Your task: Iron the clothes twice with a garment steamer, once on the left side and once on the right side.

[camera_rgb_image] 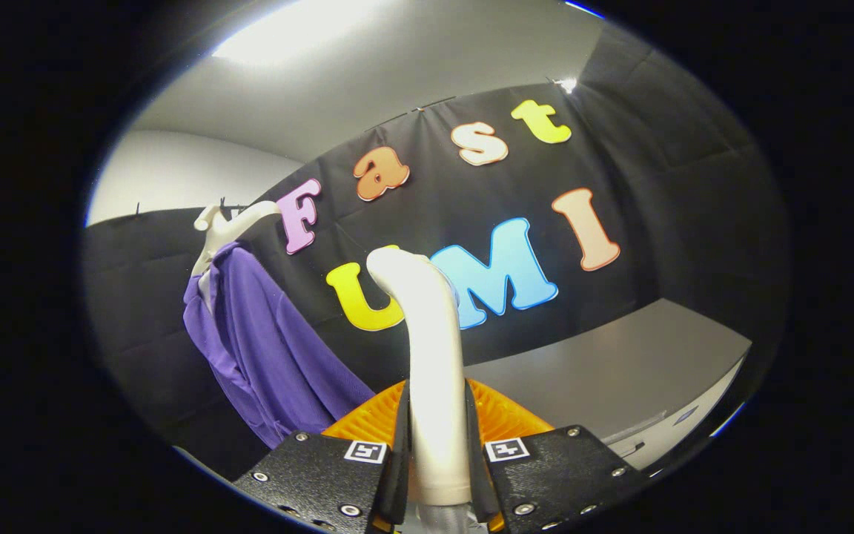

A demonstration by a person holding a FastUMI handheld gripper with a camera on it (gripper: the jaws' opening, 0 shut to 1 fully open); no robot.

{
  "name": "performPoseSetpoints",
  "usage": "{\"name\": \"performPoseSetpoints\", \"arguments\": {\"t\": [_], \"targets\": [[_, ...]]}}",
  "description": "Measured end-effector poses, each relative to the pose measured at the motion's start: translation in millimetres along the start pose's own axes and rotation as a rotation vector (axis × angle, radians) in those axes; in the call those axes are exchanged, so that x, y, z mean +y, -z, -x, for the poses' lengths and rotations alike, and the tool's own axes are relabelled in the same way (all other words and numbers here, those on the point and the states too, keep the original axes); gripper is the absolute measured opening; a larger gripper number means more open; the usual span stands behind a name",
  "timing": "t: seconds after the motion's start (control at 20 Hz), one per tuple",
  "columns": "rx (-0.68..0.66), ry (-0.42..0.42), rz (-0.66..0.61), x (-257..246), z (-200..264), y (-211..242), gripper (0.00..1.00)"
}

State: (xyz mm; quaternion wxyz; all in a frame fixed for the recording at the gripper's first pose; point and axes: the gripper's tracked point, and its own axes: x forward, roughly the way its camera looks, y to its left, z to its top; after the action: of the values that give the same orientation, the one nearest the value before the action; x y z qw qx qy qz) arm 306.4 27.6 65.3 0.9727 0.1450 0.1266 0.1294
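Your jaws (438, 452) are closed on the garment steamer (433, 356), one finger pressing on each side of its pale handle, so the steamer stands clamped between them. The handle rises straight up from between the fingers and curves over at its top toward the garment's side. Behind the lower part of the handle, just ahead of the fingers, you see a ribbed orange part (501, 419) spreading out to both sides; what it belongs to is hard to tell.

The purple garment (264, 348) hangs well beyond the fingers and off to their left, against the black cloth wall (664, 222). It drapes from a white hanger (230, 226) whose hook and shoulder show above the collar. The cloth falls in long folds, and its lower hem reaches down close to the orange part. The steamer's curved top is apart from the garment, with wall showing between them.

To the right of the fingers and beyond them lies a grey table (620, 371), running along the foot of the wall. Above the wall you see a pale ceiling with a bright light patch (286, 37)
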Motion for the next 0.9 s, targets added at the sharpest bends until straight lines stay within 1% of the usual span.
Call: {"name": "performPoseSetpoints", "arguments": {"t": [0.15, 0.25, 0.4, 0.5, 0.65, 0.9], "targets": [[-0.039, 0.015, 0.042, 40, 24, 3, 0.34], [-0.099, 0.032, 0.077, 62, 37, -3, 0.34], [-0.161, 0.045, 0.128, 95, 50, -6, 0.34], [-0.194, 0.073, 0.177, 113, 57, -9, 0.34], [-0.227, 0.081, 0.203, 143, 57, -6, 0.34], [-0.286, 0.095, 0.307, 192, 44, -5, 0.34]]}}
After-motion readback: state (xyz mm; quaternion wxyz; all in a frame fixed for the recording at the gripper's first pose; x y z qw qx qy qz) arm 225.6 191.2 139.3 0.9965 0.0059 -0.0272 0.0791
